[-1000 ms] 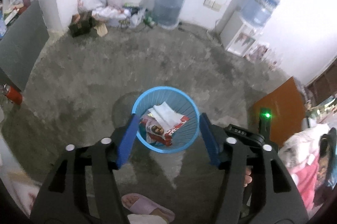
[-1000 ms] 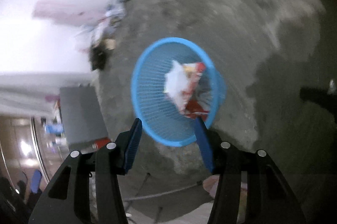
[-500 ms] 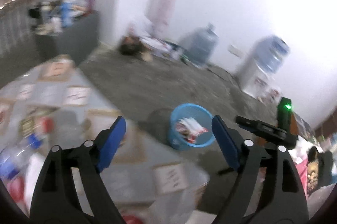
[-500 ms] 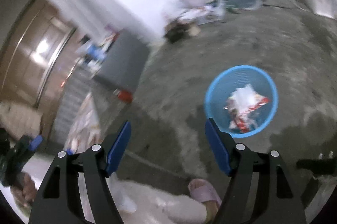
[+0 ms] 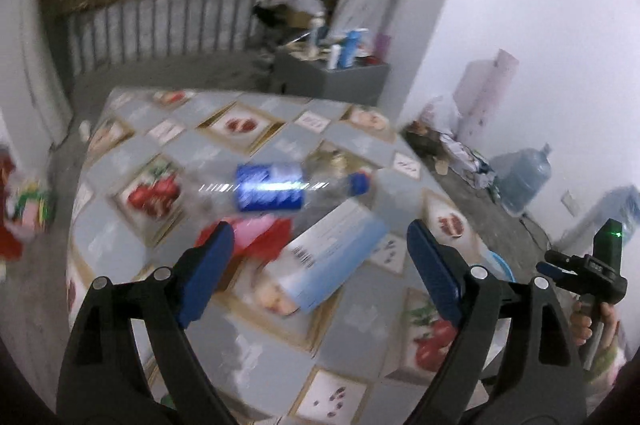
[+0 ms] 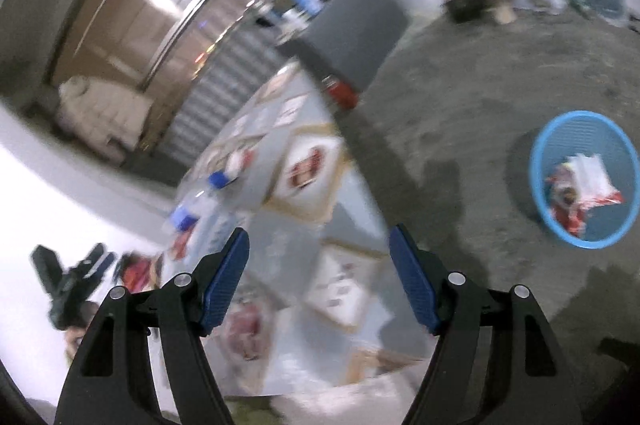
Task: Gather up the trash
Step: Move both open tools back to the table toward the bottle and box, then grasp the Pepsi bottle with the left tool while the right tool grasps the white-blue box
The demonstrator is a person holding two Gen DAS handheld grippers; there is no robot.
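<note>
My left gripper (image 5: 320,257) is open and empty above a table (image 5: 360,325) with a fruit-patterned cloth. On the table lie a clear plastic bottle (image 5: 276,187) with a blue label and cap, a red wrapper (image 5: 256,233) and a light blue box (image 5: 332,257), just ahead of the fingers. My right gripper (image 6: 320,273) is open and empty over the table's edge (image 6: 320,209). The bottle (image 6: 200,201) shows blurred there. The blue basket (image 6: 624,225) stands on the floor at right with wrappers (image 6: 580,189) inside.
A grey cabinet (image 5: 332,77) with bottles on top stands behind the table. Water jugs (image 5: 524,181) and a clutter pile (image 5: 436,141) sit along the white wall. The floor (image 6: 480,97) is bare concrete. A red can (image 6: 340,91) lies by the cabinet.
Both grippers have swung away from the blue basket toward the table. The left view now faces the bottle, wrapper and box; the basket has slid to the right view's edge.
</note>
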